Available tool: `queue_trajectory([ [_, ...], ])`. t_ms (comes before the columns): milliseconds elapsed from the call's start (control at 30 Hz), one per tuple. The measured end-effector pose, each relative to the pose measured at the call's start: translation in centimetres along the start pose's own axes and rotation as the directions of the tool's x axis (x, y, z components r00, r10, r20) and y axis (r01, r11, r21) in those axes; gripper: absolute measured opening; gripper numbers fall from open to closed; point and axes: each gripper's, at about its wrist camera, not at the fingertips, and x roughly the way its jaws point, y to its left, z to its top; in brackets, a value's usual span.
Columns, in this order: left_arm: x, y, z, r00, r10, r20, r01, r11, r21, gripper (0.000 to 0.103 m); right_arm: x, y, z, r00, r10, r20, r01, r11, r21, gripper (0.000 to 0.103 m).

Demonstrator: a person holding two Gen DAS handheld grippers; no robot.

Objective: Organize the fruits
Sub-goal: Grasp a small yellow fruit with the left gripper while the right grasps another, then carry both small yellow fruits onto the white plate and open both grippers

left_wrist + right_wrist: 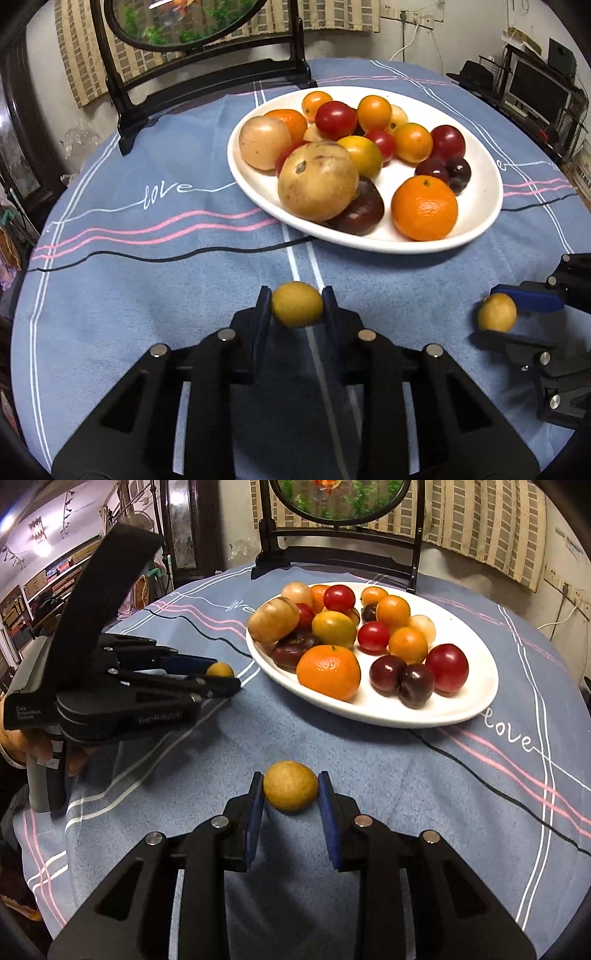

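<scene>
A: Biggest first? Blue tablecloth [147, 280], w/ white plate [480, 221] of mixed fruit set toward its far side.

B: Grippers? Left gripper [297, 304] is clamped on a small yellow fruit [297, 303], pinched betw. both pads near the tips.

A: Right gripper [290, 789] is likewise closed on a second yellow fruit [290, 789], held at the fingertips, near side of plate.

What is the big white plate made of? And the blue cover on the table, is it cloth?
The white plate looks like glazed ceramic: smooth, thick-rimmed, with a soft shine, though hard plastic cannot be ruled out. The blue table cover looks like woven cloth: matte, slightly fuzzy, with printed stripes and the word "love", and it drapes over the table's edge.
</scene>
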Motion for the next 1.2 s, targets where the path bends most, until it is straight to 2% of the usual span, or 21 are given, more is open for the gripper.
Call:
queue_trajectory([
  [267, -2.9, -2.2, -2.0, 0.999, -0.045, 0.011, 0.044, 0.998, 0.033, 0.028, -1.4, 0.8, -1.2, 1.000, -0.002, 0.006, 0.002, 1.000, 0.000, 0.029],
  [400, -5.3, -4.1, -2.9, 0.998, -0.041, 0.050, 0.038, 0.997, 0.072, 0.028, -2.3, 1.4, -1.9, 1.000, -0.003, 0.011, 0.003, 1.000, -0.003, 0.029],
  [567, -8.5, -5.7, -2.6, 0.993, -0.021, 0.120, 0.010, 0.996, 0.093, 0.028, -4.7, 1.9, -1.9, 0.998, -0.011, 0.057, 0.011, 1.000, 0.000, 0.029],
  [733, -11.6, -6.2, -1.0, 0.977, 0.011, 0.215, -0.029, 0.996, 0.079, 0.028, -8.2, 1.4, -0.7, 0.989, -0.029, 0.146, 0.026, 0.999, 0.020, 0.029],
  [933, -13.5, -6.6, 1.6, 0.957, 0.041, 0.289, -0.061, 0.996, 0.061, 0.028, -11.4, 0.0, 1.8, 0.969, -0.050, 0.243, 0.042, 0.998, 0.041, 0.029],
  [1200, -11.2, -5.8, 5.0, 0.958, 0.066, 0.280, -0.080, 0.996, 0.038, 0.028, -11.7, -2.3, 5.3, 0.953, -0.073, 0.293, 0.054, 0.996, 0.072, 0.029],
])
